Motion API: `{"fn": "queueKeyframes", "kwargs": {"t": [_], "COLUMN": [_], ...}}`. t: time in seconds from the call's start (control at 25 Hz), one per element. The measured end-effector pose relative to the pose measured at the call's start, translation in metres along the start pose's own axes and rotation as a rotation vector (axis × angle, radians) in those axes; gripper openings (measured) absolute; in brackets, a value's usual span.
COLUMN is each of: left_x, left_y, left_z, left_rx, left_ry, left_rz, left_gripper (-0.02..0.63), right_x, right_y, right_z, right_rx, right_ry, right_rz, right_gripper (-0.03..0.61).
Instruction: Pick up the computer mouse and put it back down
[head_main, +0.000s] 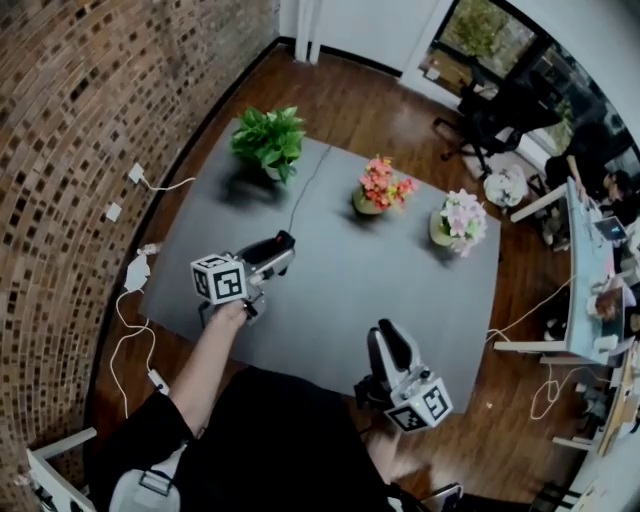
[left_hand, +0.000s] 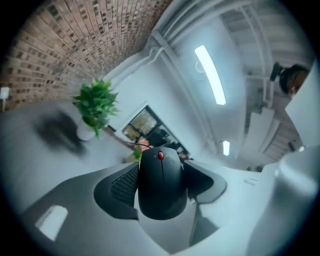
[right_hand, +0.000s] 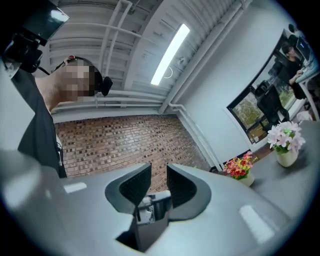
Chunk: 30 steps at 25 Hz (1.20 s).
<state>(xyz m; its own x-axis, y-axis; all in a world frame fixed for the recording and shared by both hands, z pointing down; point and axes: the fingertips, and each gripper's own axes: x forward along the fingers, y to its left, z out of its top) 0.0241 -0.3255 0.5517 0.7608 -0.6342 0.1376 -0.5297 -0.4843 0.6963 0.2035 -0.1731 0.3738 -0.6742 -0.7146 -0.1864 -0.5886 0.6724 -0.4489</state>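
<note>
A black computer mouse (left_hand: 160, 187) with a red scroll wheel sits between the pads of my left gripper (left_hand: 161, 175), which is shut on its sides. In the head view the left gripper (head_main: 275, 250) holds the mouse (head_main: 281, 242) over the left part of the grey table (head_main: 400, 290). I cannot tell whether the mouse touches the tabletop. Its thin cable (head_main: 303, 190) runs toward the table's far edge. My right gripper (head_main: 385, 342) hovers at the table's near edge. Its jaws (right_hand: 158, 177) stand a little apart with nothing between them.
A green potted plant (head_main: 268, 140) stands at the far left of the table, a pink flower pot (head_main: 385, 187) in the far middle and a pale flower pot (head_main: 460, 222) at the far right. White cables and a power strip (head_main: 136, 270) lie on the floor beside the brick wall.
</note>
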Motion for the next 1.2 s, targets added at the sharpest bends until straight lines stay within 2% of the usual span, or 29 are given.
{"fn": "queueKeyframes", "kwargs": {"t": [0.04, 0.12, 0.24, 0.32, 0.4, 0.52, 0.64, 0.68, 0.8, 0.92, 1.0, 1.04, 1.2], "left_x": [0.011, 0.033, 0.066, 0.082, 0.094, 0.114, 0.131, 0.132, 0.128, 0.13, 0.126, 0.117, 0.045], "left_y": [0.029, 0.078, 0.131, 0.163, 0.18, 0.184, 0.199, 0.203, 0.21, 0.205, 0.198, 0.195, 0.183], "left_z": [-0.02, -0.061, -0.106, -0.127, -0.135, -0.146, -0.14, -0.143, -0.157, -0.155, -0.156, -0.156, -0.15], "left_rx": [0.022, 0.055, 0.142, 0.184, 0.203, 0.226, 0.369, 0.389, 0.394, 0.395, 0.381, 0.375, 0.322], "left_ry": [0.057, 0.174, 0.352, 0.442, 0.485, 0.551, 0.551, 0.561, 0.585, 0.543, 0.513, 0.497, 0.385], "left_rz": [0.094, 0.227, 0.363, 0.462, 0.535, 0.58, 0.643, 0.661, 0.697, 0.673, 0.63, 0.621, 0.627], "left_gripper": [0.279, 0.279, 0.279, 0.279, 0.279, 0.279, 0.279, 0.279, 0.281, 0.281, 0.35, 0.374, 0.371], "right_x": [-0.001, -0.005, -0.014, -0.023, -0.033, -0.046, -0.052, -0.052, -0.05, -0.044, -0.037, -0.034, -0.018], "right_y": [0.0, -0.002, -0.007, -0.011, -0.015, -0.023, -0.026, -0.026, -0.025, -0.021, -0.016, -0.013, -0.001], "right_z": [0.0, 0.0, 0.002, 0.005, 0.008, 0.011, 0.013, 0.013, 0.013, 0.013, 0.012, 0.012, 0.006], "right_rx": [-0.001, -0.003, -0.005, -0.007, -0.014, -0.023, -0.032, -0.035, -0.037, -0.041, -0.048, -0.051, -0.053], "right_ry": [0.001, 0.007, 0.007, 0.007, 0.009, 0.008, 0.012, 0.015, 0.021, 0.027, 0.037, 0.04, 0.058], "right_rz": [-0.002, -0.01, -0.035, -0.059, -0.086, -0.125, -0.149, -0.153, -0.161, -0.156, -0.148, -0.145, -0.138], "right_gripper": [0.072, 0.072, 0.072, 0.072, 0.072, 0.072, 0.072, 0.072, 0.072, 0.072, 0.072, 0.072, 0.072]}}
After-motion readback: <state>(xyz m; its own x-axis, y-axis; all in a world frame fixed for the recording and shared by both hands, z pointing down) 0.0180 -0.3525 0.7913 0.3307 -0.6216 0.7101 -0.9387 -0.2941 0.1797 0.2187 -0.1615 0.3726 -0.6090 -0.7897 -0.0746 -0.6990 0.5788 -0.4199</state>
